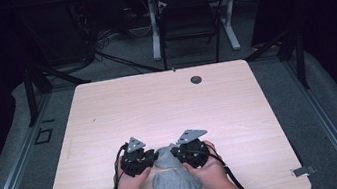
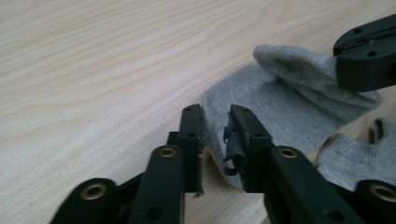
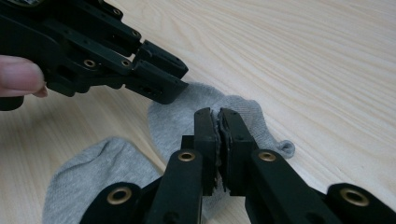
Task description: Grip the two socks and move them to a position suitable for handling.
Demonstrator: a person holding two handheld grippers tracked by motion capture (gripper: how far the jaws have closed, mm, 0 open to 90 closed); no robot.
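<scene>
A person sits at a pale wooden table [image 1: 168, 104], a two-jaw gripper in each hand; two grey socks lie near the table's near edge, one sock [image 1: 166, 156] raised between the grippers, the other sock [image 1: 174, 182] flat just in front of the person's hands; the left gripper [image 1: 149, 157] meets the raised sock from its left, the right gripper [image 1: 177, 152] from its right, so the sock spans the short gap between them and both hands are equally near. The left gripper view shows its jaws slightly parted around the sock's edge, fabric between them; whether they pinch it I cannot tell; the right gripper view shows its jaws closed tight on the sock's fabric, with the flat sock beside.
</scene>
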